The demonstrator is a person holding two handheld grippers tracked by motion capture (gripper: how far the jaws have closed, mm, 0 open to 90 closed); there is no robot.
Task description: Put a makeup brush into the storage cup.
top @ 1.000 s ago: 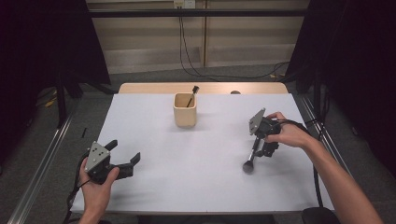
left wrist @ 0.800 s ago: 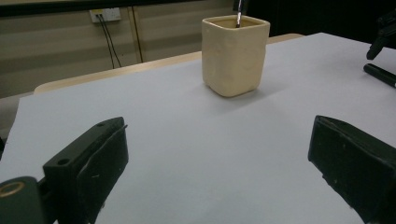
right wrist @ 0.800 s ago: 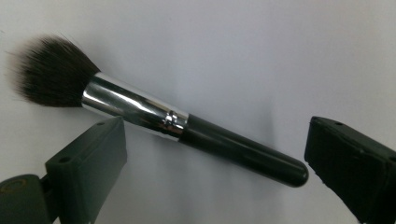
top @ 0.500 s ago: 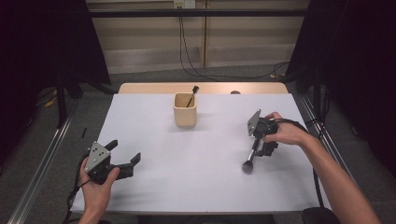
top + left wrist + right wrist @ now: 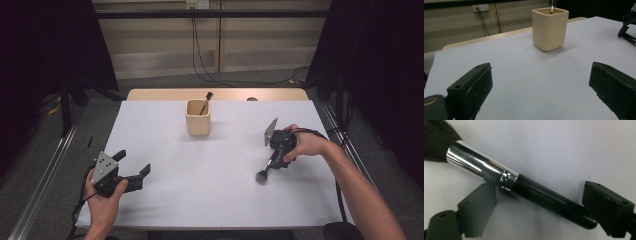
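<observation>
Black makeup brush (image 5: 524, 187) with a shiny silver collar lies low right between the right gripper's (image 5: 278, 156) open jaws, not squeezed yet. Next, pinch. Left gripper (image 5: 131, 177) waits open, holding nothing.

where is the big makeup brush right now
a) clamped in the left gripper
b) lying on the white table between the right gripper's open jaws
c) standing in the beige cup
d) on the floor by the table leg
b: in the right gripper view the brush lies on the white table with a gap to each jaw of the right gripper, so it is bracketed, not yet clamped.
</observation>
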